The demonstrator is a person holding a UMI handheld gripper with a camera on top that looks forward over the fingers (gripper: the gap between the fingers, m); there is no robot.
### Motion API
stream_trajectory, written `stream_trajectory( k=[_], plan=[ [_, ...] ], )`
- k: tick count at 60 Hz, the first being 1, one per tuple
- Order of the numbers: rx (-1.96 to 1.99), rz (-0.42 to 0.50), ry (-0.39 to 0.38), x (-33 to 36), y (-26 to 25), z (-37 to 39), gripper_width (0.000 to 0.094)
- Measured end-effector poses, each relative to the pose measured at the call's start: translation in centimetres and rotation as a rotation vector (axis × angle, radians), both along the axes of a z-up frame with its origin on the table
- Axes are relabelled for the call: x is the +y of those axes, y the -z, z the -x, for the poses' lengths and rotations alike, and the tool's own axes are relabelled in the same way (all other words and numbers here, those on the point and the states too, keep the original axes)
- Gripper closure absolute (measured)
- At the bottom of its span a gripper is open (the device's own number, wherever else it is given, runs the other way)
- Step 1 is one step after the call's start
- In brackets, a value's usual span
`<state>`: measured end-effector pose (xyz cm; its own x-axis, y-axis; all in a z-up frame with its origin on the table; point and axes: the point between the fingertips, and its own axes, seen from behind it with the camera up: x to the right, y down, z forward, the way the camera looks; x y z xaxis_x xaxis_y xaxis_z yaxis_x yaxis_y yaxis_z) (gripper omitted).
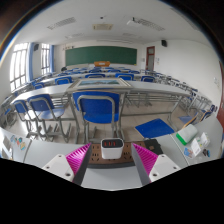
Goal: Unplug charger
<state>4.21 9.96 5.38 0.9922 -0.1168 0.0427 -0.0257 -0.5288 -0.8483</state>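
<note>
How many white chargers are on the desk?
1. The white charger stands on the desk between the fingers of the open hand-held gripper, with gaps at both sides. Others may hide among the clutter beside it.

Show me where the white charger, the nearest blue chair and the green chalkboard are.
white charger [112, 148]: gripper view, its front face, between the open fingers.
blue chair [98, 108]: gripper view, its backrest.
green chalkboard [101, 55]: gripper view, its middle.

bright, even daylight pours in from the windows [22, 62], which glare nearly white. ceiling lights [103, 27] add soft glow. shadows are faint under the chairs [98, 108]. the wide lens bends the room hard toward the edges, walls curving, and far detail near the blackboard [100, 55] goes soft.
</note>
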Motion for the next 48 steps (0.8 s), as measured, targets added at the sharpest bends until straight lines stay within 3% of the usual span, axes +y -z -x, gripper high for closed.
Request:
stream_trajectory(
  k=[4,11,15,22,33,35,42,45,48],
  plan=[
    [-0.007,-0.006,-0.011,2.1,0.9,-0.2,0.0231],
    [-0.012,0.016,0.002,3.6,2.4,-0.6,0.0508],
    [-0.004,0.003,-0.008,3.5,2.7,-1.3,0.0539],
    [0.005,0.013,-0.012,3.9,2.4,-0.5,0.0685],
    [0.061,0.045,-0.022,3.3,1.8,-0.6,0.0715],
    [0.097,-0.038,-0.015,4.3,-1.5,-0.4,0.0716],
    [0.073,-0.391,-0.029,5.2,-21.0,-4.1,0.0717],
    [0.061,-0.464,-0.021,5.9,-25.8,-6.6,0.0719],
    [0.047,-0.488,-0.012,5.9,-27.4,-9.0,0.0719]
  ],
)
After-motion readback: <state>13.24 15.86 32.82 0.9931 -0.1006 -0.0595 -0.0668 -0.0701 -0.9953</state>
